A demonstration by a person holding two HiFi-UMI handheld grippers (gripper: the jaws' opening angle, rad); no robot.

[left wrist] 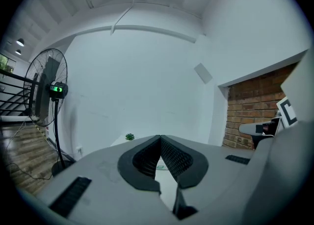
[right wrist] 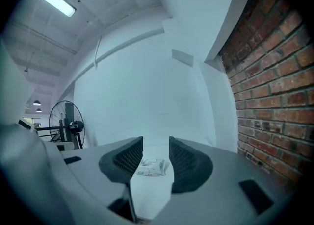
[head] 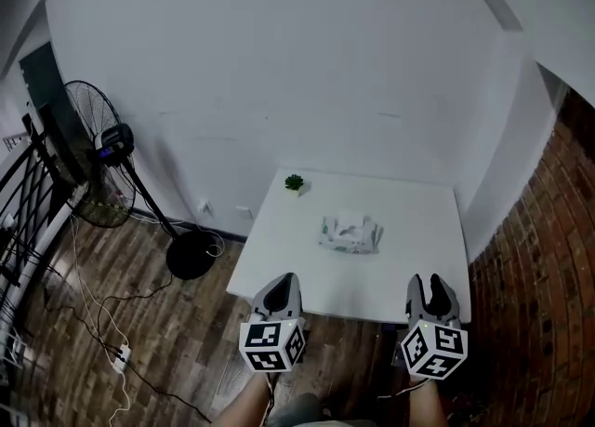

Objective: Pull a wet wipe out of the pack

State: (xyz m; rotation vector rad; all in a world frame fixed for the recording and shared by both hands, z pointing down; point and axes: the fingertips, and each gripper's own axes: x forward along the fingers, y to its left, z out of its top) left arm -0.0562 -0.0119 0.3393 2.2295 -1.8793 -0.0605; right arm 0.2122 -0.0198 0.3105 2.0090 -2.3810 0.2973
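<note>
The pack (head: 350, 233) is lying flat near the middle of the table (head: 418, 267), with both grippers hanging back at the near edge, well apart from it. From the left gripper (head: 279, 290) it is sitting at about 1 o'clock; from the right gripper (head: 433, 287), at about 11 o'clock. The left one's jaws are meeting at their tips and pinching nothing. The right one's are standing apart with a clear gap, gripping nothing, and the pack is showing far off through that gap. Something pale is poking up from the pack's top, too small to tell whether it is a wipe or the flap.

Nothing is pinning the pack, and that looks like the main risk: being light, it is likely to lift or slide along with the wipe if one gripper is pulling while the other is not pressing it down. A bite taken too low is liable to catch the film or flap instead of the sheet. A hard, fast tug is apt to drag several wipes out together.
</note>
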